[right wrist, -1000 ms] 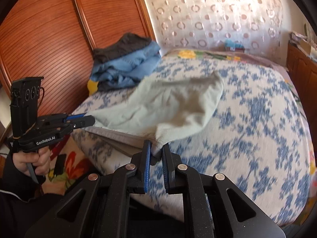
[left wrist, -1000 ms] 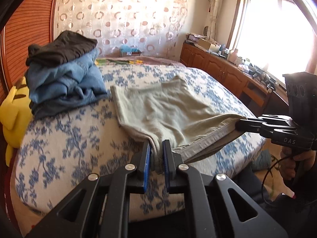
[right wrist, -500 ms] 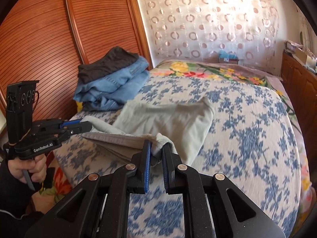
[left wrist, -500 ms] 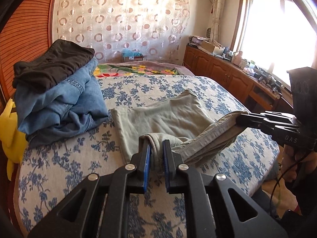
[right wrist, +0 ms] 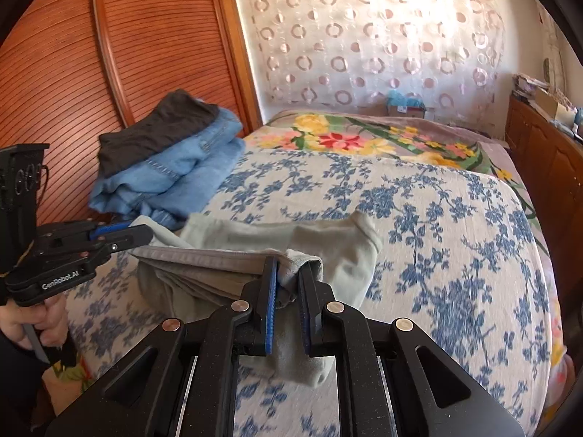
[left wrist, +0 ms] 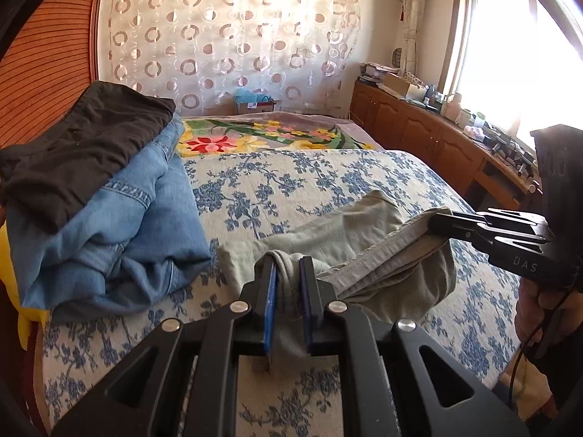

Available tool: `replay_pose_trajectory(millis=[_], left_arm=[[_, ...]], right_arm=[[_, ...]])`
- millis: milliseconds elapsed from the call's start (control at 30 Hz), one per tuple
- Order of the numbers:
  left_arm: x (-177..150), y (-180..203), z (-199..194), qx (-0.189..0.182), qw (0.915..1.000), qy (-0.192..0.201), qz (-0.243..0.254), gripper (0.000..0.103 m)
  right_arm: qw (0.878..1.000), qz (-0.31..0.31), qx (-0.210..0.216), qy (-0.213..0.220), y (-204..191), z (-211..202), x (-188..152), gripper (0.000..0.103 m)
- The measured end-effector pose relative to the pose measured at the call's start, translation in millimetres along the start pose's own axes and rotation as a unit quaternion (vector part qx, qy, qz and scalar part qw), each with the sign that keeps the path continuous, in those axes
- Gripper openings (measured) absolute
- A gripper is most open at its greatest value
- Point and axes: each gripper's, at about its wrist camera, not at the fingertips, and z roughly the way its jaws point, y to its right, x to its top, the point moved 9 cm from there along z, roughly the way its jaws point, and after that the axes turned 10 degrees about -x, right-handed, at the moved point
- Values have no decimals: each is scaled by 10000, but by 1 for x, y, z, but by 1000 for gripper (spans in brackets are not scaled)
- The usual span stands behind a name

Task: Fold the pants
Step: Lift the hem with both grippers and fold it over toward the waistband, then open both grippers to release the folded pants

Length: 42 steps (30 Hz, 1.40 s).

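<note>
Now the left gripper (left wrist: 288, 273) is clamped on the pale green pants' (left wrist: 339, 233) edge; the right gripper (right wrist: 289, 273) likewise pinches that waistband above the floral bedspread (right wrist: 437, 218).

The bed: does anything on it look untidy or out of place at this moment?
Only the beige pants look untidy, and that fits a fold in progress: both grippers pinch one edge, so the cloth sags and bunches between them. The folded clothes stack sits neatly on the bedspread. Nothing spilled or damaged.

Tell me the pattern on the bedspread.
Blue flowers on cream bedspread; the right wrist view shows it best.
</note>
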Motion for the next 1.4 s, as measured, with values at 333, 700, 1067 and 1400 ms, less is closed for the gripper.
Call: replay_pose_trajectory(millis=[333,700,1067,1400], left_arm=[[9,-15,25,212,9997,-134,-12,10],[14,-19,16,157,9999,23,-66,43],[1,-15,9,151,9998,53,80,62],[-11,-22,21,266,9994,-175,149,62]], right_arm=[[9997,28,-171,-158,5,35,14,8],[9997,-8,-235,29,7,33,19,27],[9992,-356,-175,-42,2,29,3,39],[9948,-771,-339,-564,8,66,-8,39]])
